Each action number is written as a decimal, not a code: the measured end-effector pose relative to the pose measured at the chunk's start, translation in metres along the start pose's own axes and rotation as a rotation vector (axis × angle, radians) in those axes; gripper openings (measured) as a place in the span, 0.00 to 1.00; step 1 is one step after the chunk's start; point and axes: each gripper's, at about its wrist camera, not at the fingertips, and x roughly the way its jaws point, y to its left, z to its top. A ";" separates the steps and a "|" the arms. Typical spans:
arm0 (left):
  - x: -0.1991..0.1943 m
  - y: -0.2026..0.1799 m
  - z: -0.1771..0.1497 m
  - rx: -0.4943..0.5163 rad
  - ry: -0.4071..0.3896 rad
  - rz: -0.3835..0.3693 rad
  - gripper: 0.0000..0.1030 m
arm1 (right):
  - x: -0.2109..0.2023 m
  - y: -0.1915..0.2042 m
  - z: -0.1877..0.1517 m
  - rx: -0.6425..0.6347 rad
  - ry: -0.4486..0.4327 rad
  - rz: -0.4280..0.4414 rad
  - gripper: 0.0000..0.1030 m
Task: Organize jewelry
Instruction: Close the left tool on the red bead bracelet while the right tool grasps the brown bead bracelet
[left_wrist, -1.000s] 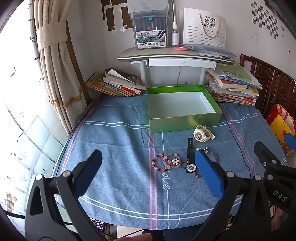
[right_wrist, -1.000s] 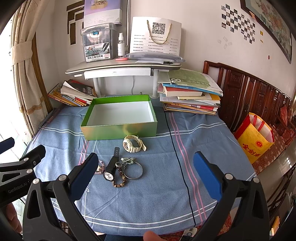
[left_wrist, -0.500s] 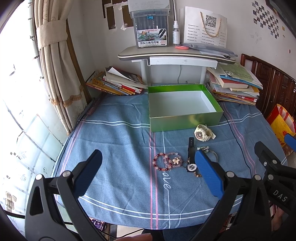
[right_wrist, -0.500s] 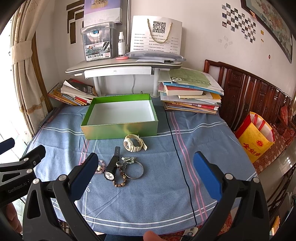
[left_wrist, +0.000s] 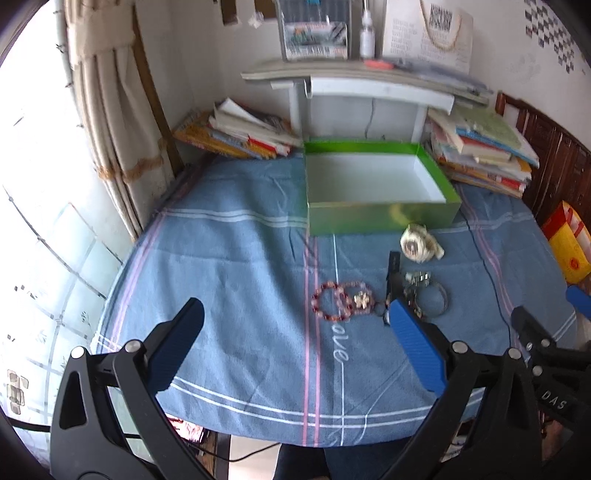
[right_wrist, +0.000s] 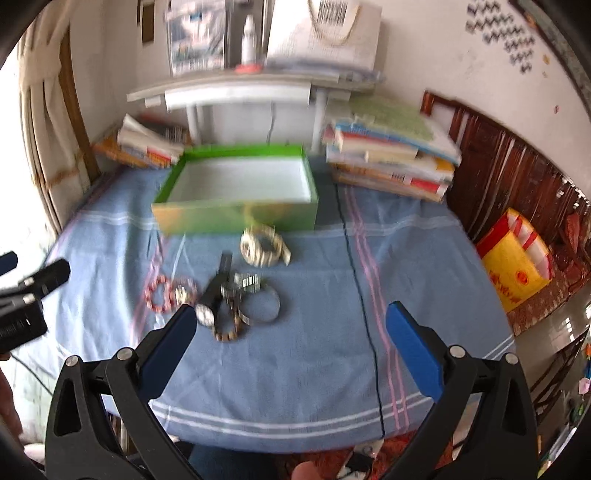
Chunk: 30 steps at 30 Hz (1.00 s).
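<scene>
An open green box (left_wrist: 380, 218) (right_wrist: 236, 218) with a white inside stands empty on the blue cloth. In front of it lie a cream watch (left_wrist: 419, 244) (right_wrist: 263, 245), a black watch (left_wrist: 392, 277) (right_wrist: 214, 295), a silver bangle (left_wrist: 432, 297) (right_wrist: 262, 304), red and pink bead bracelets (left_wrist: 336, 301) (right_wrist: 166, 293) and a wooden bead bracelet (right_wrist: 229, 332). My left gripper (left_wrist: 295, 325) hovers open near the table's front, left of the jewelry. My right gripper (right_wrist: 290, 325) is open too, just in front of the pile. Neither holds anything.
Book stacks (left_wrist: 484, 155) (left_wrist: 240, 136) flank the box at the back, under a grey desk shelf (left_wrist: 347, 79). A curtain (left_wrist: 114, 110) hangs at the left. A black cable (right_wrist: 360, 280) runs across the cloth. A yellow bag (right_wrist: 515, 266) sits off the table's right side.
Both views have moved forward and down toward the jewelry, and now they are motion-blurred. Both grippers stay open and the jewelry has not moved.
</scene>
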 end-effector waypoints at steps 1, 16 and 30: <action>0.004 -0.001 -0.001 0.003 0.017 -0.007 0.96 | 0.004 -0.001 -0.002 0.004 0.019 0.015 0.97; 0.117 0.002 -0.010 -0.029 0.304 -0.030 0.49 | 0.103 -0.030 -0.011 0.111 0.237 0.066 0.27; 0.180 -0.017 0.006 0.031 0.404 -0.040 0.61 | 0.177 0.001 0.016 0.012 0.330 0.096 0.28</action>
